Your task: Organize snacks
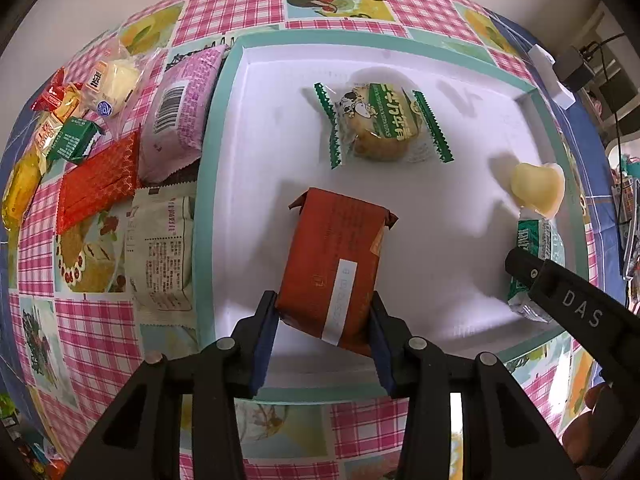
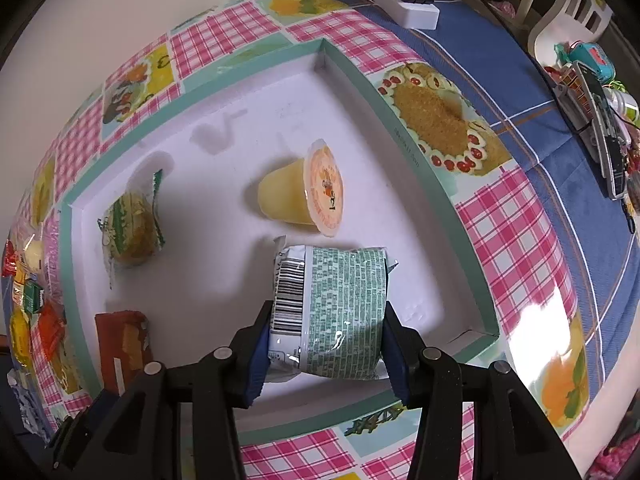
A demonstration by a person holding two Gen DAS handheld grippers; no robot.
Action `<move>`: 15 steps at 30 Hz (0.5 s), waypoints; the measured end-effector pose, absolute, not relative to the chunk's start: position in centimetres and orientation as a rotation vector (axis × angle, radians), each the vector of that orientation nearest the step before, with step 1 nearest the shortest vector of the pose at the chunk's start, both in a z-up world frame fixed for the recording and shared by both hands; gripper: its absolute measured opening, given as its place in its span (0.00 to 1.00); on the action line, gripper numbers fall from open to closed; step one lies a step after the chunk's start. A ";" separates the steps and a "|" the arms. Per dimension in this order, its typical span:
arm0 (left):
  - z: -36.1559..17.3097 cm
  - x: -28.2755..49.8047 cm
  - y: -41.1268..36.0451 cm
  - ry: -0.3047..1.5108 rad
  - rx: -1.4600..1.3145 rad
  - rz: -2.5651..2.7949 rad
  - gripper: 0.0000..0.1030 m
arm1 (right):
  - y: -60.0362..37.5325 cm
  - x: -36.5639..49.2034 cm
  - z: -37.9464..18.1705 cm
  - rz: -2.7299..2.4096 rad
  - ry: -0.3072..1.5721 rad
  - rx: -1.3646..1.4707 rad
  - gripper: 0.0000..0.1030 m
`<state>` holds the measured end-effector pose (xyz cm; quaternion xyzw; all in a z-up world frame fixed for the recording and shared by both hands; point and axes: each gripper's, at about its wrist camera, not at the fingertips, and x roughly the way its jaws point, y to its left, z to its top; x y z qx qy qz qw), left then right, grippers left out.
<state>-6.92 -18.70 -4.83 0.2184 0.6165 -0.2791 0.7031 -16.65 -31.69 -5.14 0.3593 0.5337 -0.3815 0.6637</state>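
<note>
The letters "DAS" stand in pale print on the black arm of the right gripper point(image 1: 520, 264), seen in the left wrist view. The pink packet point(image 1: 176, 116) and the green-patterned packet point(image 2: 340, 312) each carry a barcode, but its digits are too small to read. The round green-wrapped snack point(image 1: 380, 122), the beige packet point(image 1: 160, 256) and the brown-red packet point(image 1: 336, 264) bear Asian script and a white label that I cannot read with certainty.
</note>
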 end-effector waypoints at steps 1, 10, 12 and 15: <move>-4.9 -6.9 -18.7 1.376 0.485 -0.621 0.45 | -31.7 -16.6 -5.2 -0.862 1.208 0.813 0.51; -4.2 -6.1 -18.9 1.377 0.437 -0.653 0.63 | -32.0 -16.5 -5.2 -0.852 1.214 0.822 0.52; -3.9 -6.1 -18.9 1.373 0.434 -0.663 0.64 | -32.4 -16.9 -5.0 -0.849 1.214 0.819 0.55; -3.2 -6.0 -18.6 1.358 0.426 -0.669 0.64 | -32.5 -16.9 -4.0 -0.844 1.194 0.814 0.56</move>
